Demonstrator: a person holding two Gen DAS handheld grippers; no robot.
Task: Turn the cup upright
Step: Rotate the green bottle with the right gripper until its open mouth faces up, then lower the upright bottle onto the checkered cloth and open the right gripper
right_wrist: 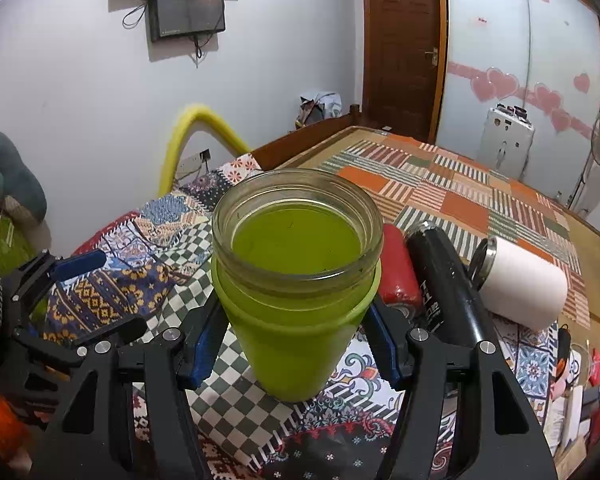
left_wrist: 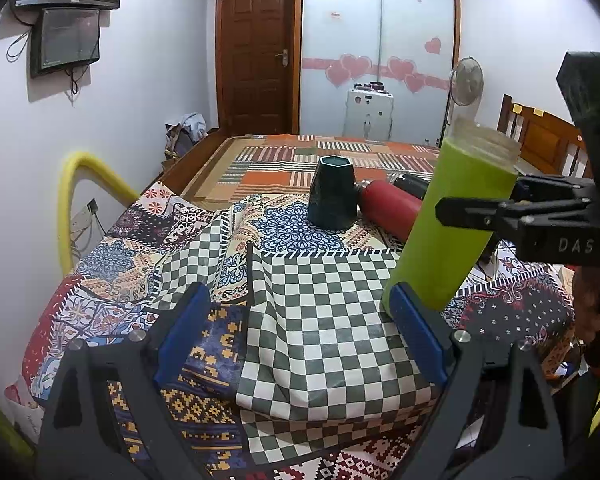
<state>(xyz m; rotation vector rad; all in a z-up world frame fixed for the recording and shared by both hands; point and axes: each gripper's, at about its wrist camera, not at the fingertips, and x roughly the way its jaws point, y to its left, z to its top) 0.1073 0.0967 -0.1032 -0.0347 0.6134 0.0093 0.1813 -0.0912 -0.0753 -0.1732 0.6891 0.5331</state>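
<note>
Green cup [right_wrist: 296, 300] upright, right gripper [right_wrist: 296, 344] clamping — quilt [right_wrist: 236, 404]

My lime-green cup [right_wrist: 296, 320] stands on a green-and-white checked patchwork cloth [left_wrist: 332, 344], near a dark teal mug [left_wrist: 333, 194] and red bottle [left_wrist: 392, 208]; my finger pads [left_wrist: 416, 336] are blue.

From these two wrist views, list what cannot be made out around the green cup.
- Green cup: whether its base rests on the patterned cloth; right wrist view looks down, left gripper finger covers its foot in the left wrist view.
- Right gripper pads: contact with the cup wall, hidden behind it.
- Red bottle: mostly behind the cup.
</note>
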